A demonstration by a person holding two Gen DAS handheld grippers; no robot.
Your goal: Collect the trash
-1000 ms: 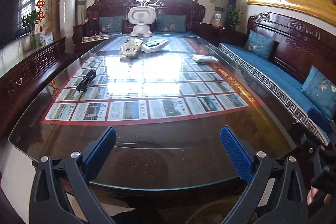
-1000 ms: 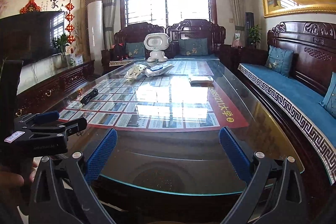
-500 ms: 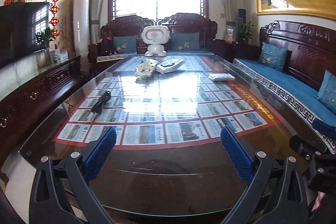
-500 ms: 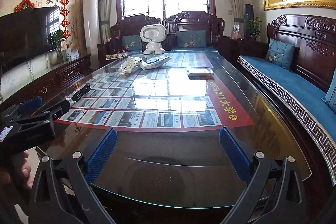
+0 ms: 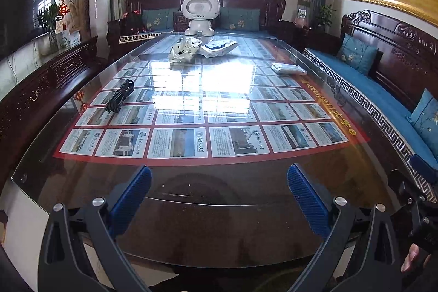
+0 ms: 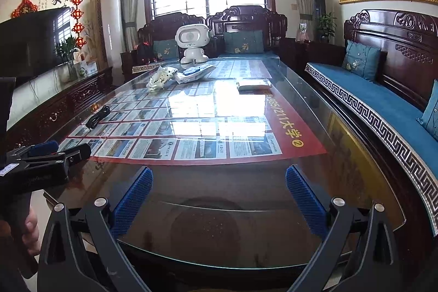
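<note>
Both claws sit at the near end of a long glass-topped bench (image 5: 219, 182), each held out over its dark edge. Left claw (image 5: 219, 199): blue pads spread wide, nothing between them. Right claw (image 6: 219, 199): likewise spread wide and empty. In the right wrist view the left claw shows side-on at the left margin, a hand (image 6: 30, 231) wrapped round its handle. In the left wrist view a fingertip and part of the right claw's body appear at the lower right corner.

Trash lies at the far end of the bench, well apart from both claws. A crumpled pale bag with dark spots (image 5: 184, 50) (image 6: 161, 78) sits just beside a flat white-and-blue wrapper (image 5: 219, 47) (image 6: 195, 72); they look to be touching, though glare off the glass makes this unsure. Right of these, nearer the sofa side, lies a flat white packet (image 5: 288, 69) (image 6: 253, 85), apart from the other two.

A coiled black cable (image 5: 119, 96) (image 6: 97, 117) rests on the left part of the bench, over a red-bordered printed sheet (image 5: 178, 144) beneath the glass. A white toy robot (image 5: 199, 15) (image 6: 192, 43) stands upright at the far edge, just behind the bag and wrapper. A blue-cushioned wooden sofa (image 5: 369, 89) runs along the right side.
</note>
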